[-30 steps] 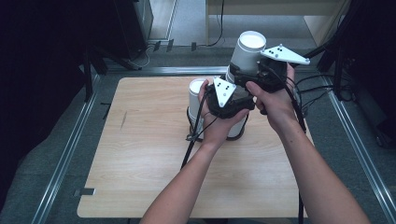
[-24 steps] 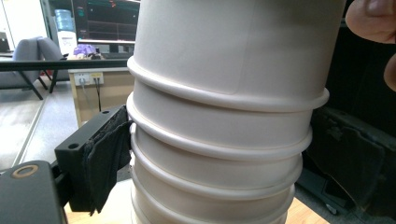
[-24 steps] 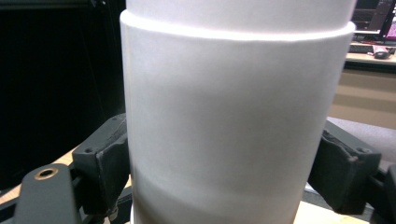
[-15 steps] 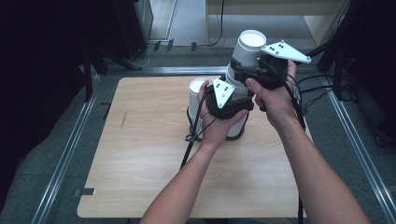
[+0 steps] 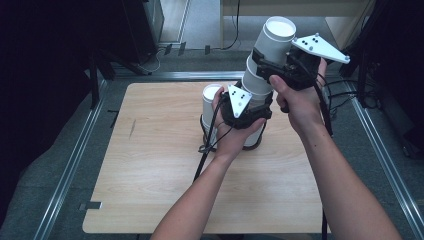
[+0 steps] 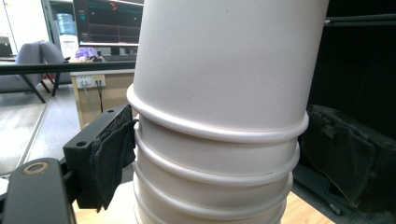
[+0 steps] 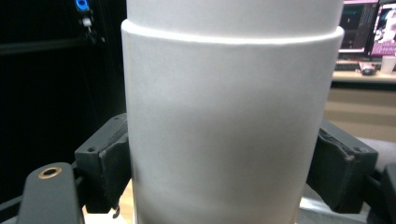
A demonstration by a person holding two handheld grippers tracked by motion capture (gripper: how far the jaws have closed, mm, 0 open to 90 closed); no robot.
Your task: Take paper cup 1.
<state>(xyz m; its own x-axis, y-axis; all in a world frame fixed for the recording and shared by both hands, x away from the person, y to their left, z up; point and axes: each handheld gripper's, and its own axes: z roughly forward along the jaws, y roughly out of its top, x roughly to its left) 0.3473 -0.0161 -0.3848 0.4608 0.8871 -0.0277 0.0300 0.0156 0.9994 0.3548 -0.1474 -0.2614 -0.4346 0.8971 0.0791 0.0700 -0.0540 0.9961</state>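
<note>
While my right gripper [image 5: 267,62] stands raised above the far part of the table [image 5: 150,190], its pads are pressed against both sides of the top cup [image 5: 272,42], as my right gripper view confirms: the white wall sits squarely between the two black pads [image 7: 109,163], in contact left and right. That cup tilts away from me, its open white mouth facing up and outward in the high view.

My left gripper [image 5: 250,112] sits lower, just beneath the right one, at the stack of cups [image 5: 255,87]. Its jaws have just been closing, with the stack between them. In my left gripper view the left pad [image 6: 112,154] lies against the rolled rims of the nested cups [image 6: 215,154]; the opposite pad is hidden behind the stack, so I cannot confirm a full grip from both sides.

The stack's lower end stands near the middle of the table, partly covered by my left hand [image 5: 235,135]. A separate cup [image 5: 212,100] stands upright just beside the stack, on its left in the high view.
</note>
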